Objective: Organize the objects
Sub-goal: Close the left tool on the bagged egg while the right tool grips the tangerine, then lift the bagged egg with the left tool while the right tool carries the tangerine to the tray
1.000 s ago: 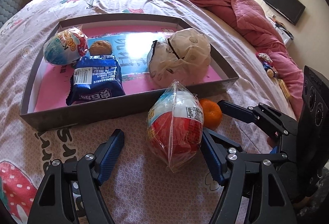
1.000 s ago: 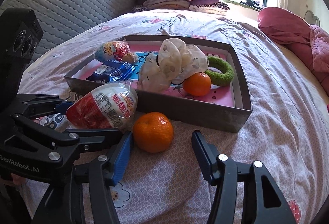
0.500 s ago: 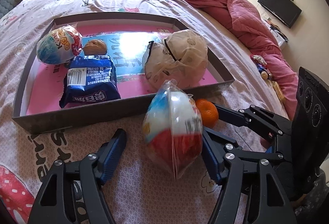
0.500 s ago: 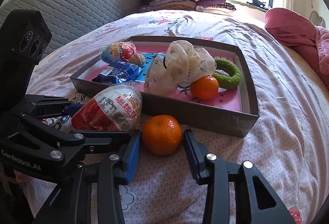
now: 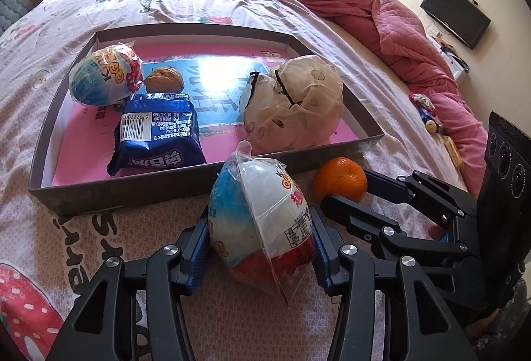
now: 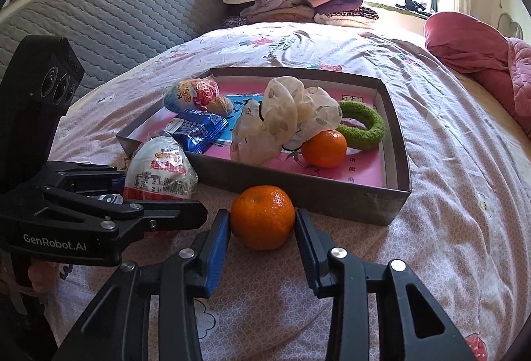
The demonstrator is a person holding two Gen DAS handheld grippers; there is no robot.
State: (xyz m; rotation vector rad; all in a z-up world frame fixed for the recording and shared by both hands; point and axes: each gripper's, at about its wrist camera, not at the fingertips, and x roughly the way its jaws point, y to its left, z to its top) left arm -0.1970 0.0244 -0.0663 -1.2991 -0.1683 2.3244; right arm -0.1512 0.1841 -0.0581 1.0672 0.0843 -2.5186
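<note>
both grippers pinch loose items beside the box for lifting in: left gripper clamps the wrapped egg, right gripper the tangerine.

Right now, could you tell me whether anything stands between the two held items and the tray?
Only the tray's near wall: the orange and the wrapped egg sit just outside it and must be lifted over. Inside, the cloth bundle and second orange crowd the near edge.

"genrobot.ai" on the left claw, barcode digits "6 9277" on the blue snack packet
</note>
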